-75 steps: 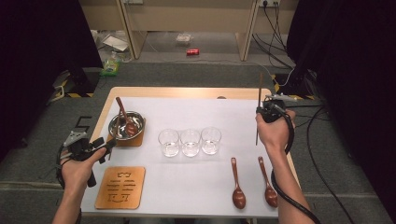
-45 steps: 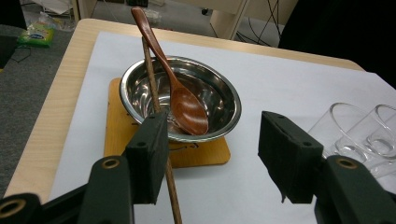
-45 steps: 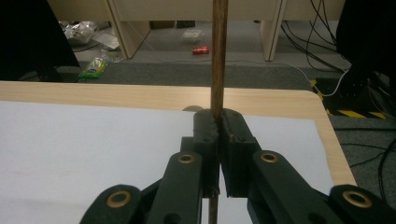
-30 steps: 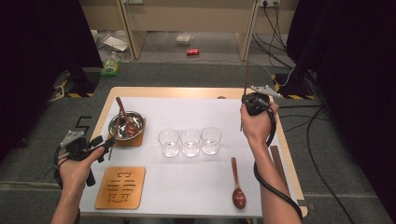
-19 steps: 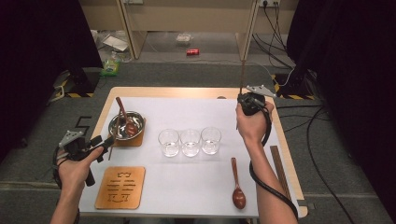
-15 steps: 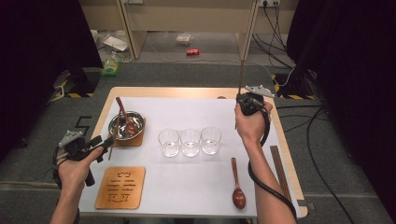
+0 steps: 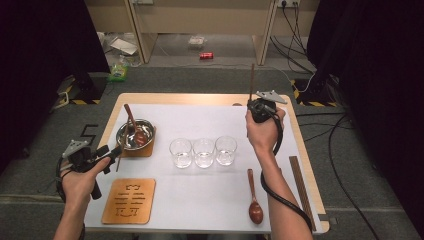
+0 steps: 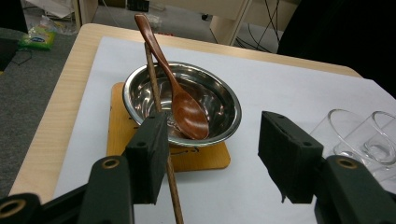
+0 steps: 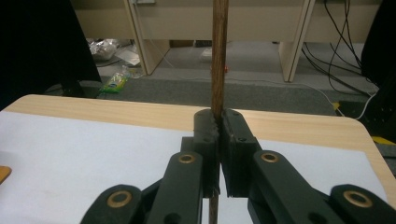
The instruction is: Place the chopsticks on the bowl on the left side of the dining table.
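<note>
My right gripper [image 7: 254, 102] is held up over the table's far right, shut on a wooden chopstick [image 7: 251, 80] that stands upright. In the right gripper view the chopstick [image 9: 219, 56] rises from between the closed jaws [image 9: 218, 122]. My left gripper [image 7: 112, 151] is open at the table's left edge, pointing at a steel bowl [image 7: 131, 142] that holds a dark wooden spoon [image 7: 131, 120]. In the left gripper view a second chopstick [image 8: 156, 98] leans on the bowl [image 8: 219, 100] and runs along the inner face of the left jaw, with the jaws [image 8: 212, 154] wide apart.
The bowl sits on a wooden coaster [image 7: 149, 150]. Three empty glasses [image 7: 204, 152] stand in a row mid-table. Another wooden spoon [image 7: 254, 199] lies at the front right, a carved coaster [image 7: 129, 201] at the front left, and a wooden strip [image 7: 301, 192] along the right edge.
My right hand has shifted left and slightly farther across the table, keeping its chopstick upright. The left hand has stayed put.
</note>
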Action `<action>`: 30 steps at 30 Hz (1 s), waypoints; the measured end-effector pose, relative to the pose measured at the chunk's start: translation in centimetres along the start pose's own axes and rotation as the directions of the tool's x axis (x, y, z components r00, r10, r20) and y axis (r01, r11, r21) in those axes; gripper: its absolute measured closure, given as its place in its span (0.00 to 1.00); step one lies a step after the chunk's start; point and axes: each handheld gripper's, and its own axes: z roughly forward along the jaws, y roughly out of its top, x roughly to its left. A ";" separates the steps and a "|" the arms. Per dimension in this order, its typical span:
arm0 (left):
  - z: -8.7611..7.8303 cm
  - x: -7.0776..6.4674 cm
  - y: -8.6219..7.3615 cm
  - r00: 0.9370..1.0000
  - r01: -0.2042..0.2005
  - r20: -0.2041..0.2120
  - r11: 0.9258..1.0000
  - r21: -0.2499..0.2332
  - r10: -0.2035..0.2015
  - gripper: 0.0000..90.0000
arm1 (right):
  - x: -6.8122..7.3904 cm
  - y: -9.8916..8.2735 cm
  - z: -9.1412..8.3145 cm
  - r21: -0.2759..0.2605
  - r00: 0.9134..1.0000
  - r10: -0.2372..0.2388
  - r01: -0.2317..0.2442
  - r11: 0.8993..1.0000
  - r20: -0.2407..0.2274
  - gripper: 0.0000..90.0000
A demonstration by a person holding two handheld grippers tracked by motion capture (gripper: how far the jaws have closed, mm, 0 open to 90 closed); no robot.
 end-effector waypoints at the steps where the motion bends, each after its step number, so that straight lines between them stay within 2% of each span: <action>1: 0.0 0.0 0.0 1.000 0.002 -0.001 1.000 0.000 -0.002 0.47 | 0.1 0.0 0.1 0.001 1.000 -0.002 0.002 1.000 0.001 0.95; 10: 0.0 0.1 0.0 1.000 0.007 -0.002 1.000 -0.001 -0.007 0.47 | 0.8 -0.2 0.8 -0.011 1.000 0.009 -0.009 1.000 -0.024 0.95; 14: 0.1 0.1 -0.1 1.000 0.003 -0.001 1.000 0.002 -0.003 0.47 | 1.1 -0.2 1.1 -0.019 0.999 -0.001 0.000 1.000 -0.035 0.95; 23: 0.0 0.0 0.0 1.000 0.007 -0.001 1.000 0.000 -0.007 0.47 | 1.7 -0.4 1.4 -0.040 0.998 0.016 -0.018 0.999 -0.056 0.95; 30: 0.1 0.0 -0.1 1.000 0.004 0.000 1.000 0.004 -0.004 0.47 | 2.3 -0.3 1.7 -0.049 0.998 0.003 -0.007 0.999 -0.067 0.95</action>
